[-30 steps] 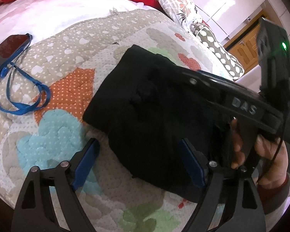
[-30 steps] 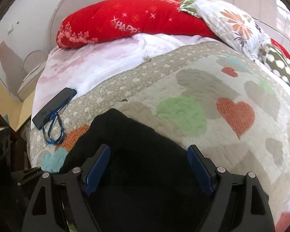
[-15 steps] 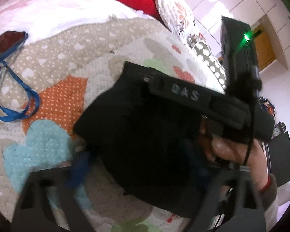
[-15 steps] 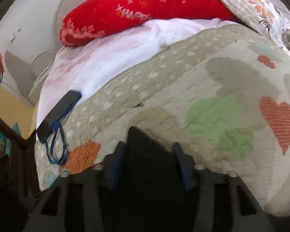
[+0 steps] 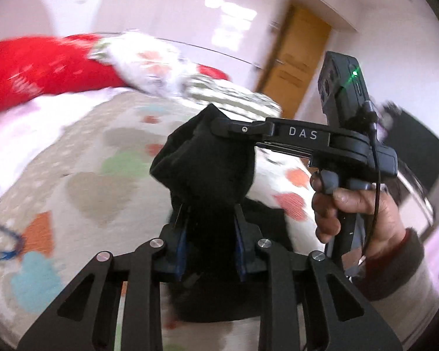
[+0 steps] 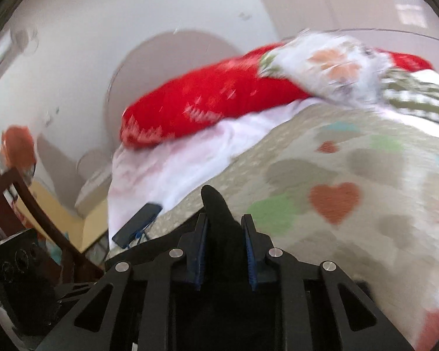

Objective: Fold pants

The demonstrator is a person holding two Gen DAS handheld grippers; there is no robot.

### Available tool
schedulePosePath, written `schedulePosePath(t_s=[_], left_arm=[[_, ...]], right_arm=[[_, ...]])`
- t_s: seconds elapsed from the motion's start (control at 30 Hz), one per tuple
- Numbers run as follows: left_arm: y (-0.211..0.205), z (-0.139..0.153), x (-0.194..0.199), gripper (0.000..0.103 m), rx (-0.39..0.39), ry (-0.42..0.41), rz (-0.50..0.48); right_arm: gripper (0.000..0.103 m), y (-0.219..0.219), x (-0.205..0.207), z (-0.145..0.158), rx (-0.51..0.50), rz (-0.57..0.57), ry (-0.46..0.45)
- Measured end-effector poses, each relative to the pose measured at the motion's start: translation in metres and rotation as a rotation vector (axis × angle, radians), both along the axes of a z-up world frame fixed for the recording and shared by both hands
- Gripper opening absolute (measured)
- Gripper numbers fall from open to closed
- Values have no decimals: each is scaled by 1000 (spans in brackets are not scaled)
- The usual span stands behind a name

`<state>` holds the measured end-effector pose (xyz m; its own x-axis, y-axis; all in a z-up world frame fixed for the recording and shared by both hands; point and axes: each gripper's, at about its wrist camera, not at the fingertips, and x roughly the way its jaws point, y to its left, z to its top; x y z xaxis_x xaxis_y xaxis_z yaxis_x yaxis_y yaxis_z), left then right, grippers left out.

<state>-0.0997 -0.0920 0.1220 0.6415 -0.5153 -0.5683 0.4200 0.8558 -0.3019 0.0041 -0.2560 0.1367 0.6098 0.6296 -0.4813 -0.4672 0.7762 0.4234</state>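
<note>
Both grippers have the black pants (image 5: 207, 169) pinched, and the bundle is up off the heart-patterned quilt (image 5: 96, 175). In the left wrist view the left gripper (image 5: 210, 247) sits at the near edge with its blue-padded fingers drawn in narrow, black cloth clamped tight between them. The fabric rises from there into a bunched hump, and its top corner goes into the tip of the right gripper (image 5: 219, 124), which reaches in from the right, the bar marked DAS. The person's right hand (image 5: 354, 207) grips that tool's handle, a green light glowing on the camera block above.

Over to the right wrist view: the right gripper (image 6: 224, 248) is narrowed too, a pointed tongue of the black pants (image 6: 219, 213) sticking up from between the blue pads. Beyond it the quilt (image 6: 351, 204) spreads to the right. A red pillow (image 6: 213, 102) lies at the far end with a floral pillow (image 6: 330, 67) to its right. A dark phone (image 6: 137, 225) rests at the bed's left edge, next to the white sheet (image 6: 175, 169). The backgrounds are smeared with blur.
</note>
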Motion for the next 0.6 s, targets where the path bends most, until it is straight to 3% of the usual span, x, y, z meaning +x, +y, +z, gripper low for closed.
schedulePosePath(t_s=[0.13, 0.17, 0.2, 0.27, 0.3, 0.4, 0.47, 0.6], left_arm=[[-64, -25, -7, 24, 76, 39, -173], [-80, -38, -9, 28, 104, 74, -213], [-88, -42, -9, 33, 118, 92, -235], [-100, -50, -14, 59, 141, 139, -300], [-103, -50, -17, 63, 138, 158, -334], [-97, -36, -31, 68, 128, 134, -407], [-78, -20, -31, 77, 125, 91, -425], [-49, -5, -13, 82, 138, 44, -339]], right_arm=[[30, -73, -36, -32, -39, -210, 78], [33, -84, -41, -39, -60, -250, 105], [43, -103, -51, -52, -81, -318, 149], [59, -129, -68, -66, -41, -385, 195], [68, -141, -78, -70, -8, -406, 207], [75, -160, -100, -78, 114, -425, 232], [79, -159, -110, -82, 164, -399, 237], [84, -148, -105, -87, 168, -349, 253]])
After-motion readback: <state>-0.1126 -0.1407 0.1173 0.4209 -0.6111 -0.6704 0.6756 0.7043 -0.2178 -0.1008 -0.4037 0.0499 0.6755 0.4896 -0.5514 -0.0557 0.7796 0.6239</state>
